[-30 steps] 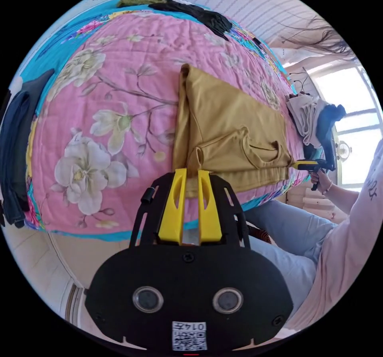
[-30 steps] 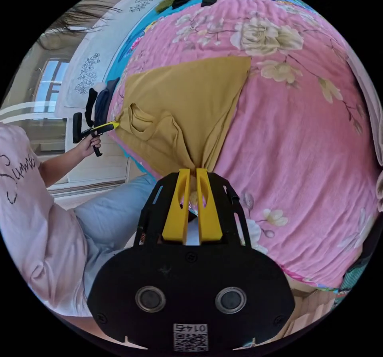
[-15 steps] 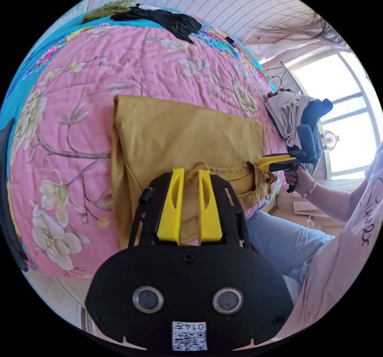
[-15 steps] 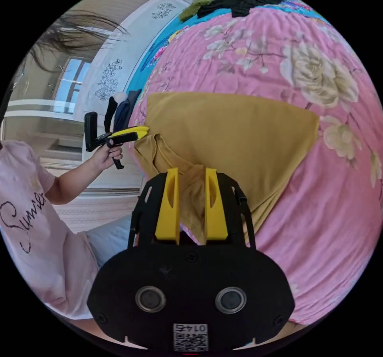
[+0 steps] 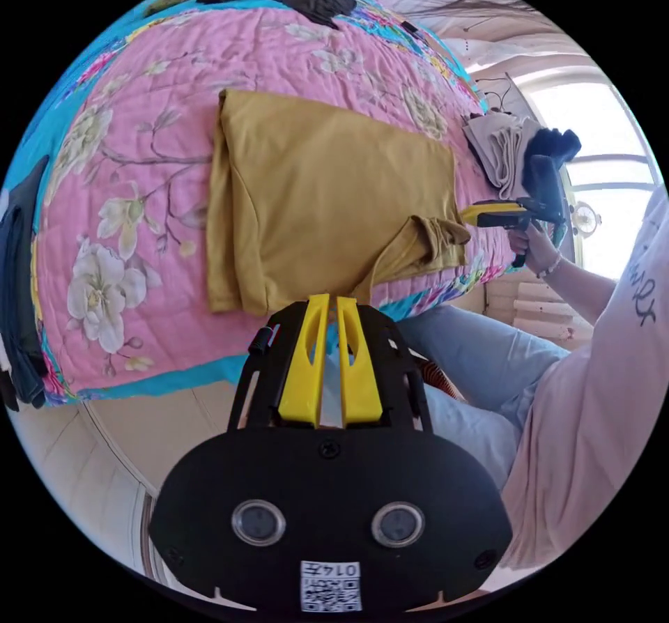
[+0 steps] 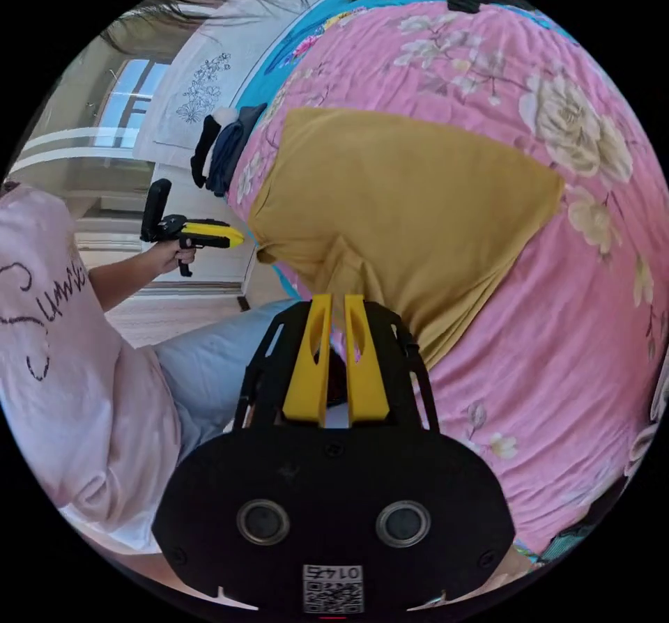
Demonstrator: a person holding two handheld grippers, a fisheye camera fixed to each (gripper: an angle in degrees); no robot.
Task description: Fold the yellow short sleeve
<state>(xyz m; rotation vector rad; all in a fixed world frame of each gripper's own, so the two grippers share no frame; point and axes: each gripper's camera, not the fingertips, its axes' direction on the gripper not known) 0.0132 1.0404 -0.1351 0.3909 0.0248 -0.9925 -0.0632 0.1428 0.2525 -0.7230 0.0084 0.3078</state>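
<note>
Left gripper view: the folded mustard-yellow short-sleeve cotton shirt (image 5: 327,198) lies at frame centre on the pink floral quilt (image 5: 118,247). The left gripper (image 5: 328,300), lower centre, has its 2 yellow jaws nearly together, holding nothing. In the right gripper view, the right gripper (image 6: 334,299) is likewise closed and empty, just below the shirt's edge.

Mustard-yellow shirt (image 5: 327,191) lies on a pink quilt (image 5: 139,233) with cream flowers and turquoise border; tool (image 5: 327,306) jaws are yellow.
</note>
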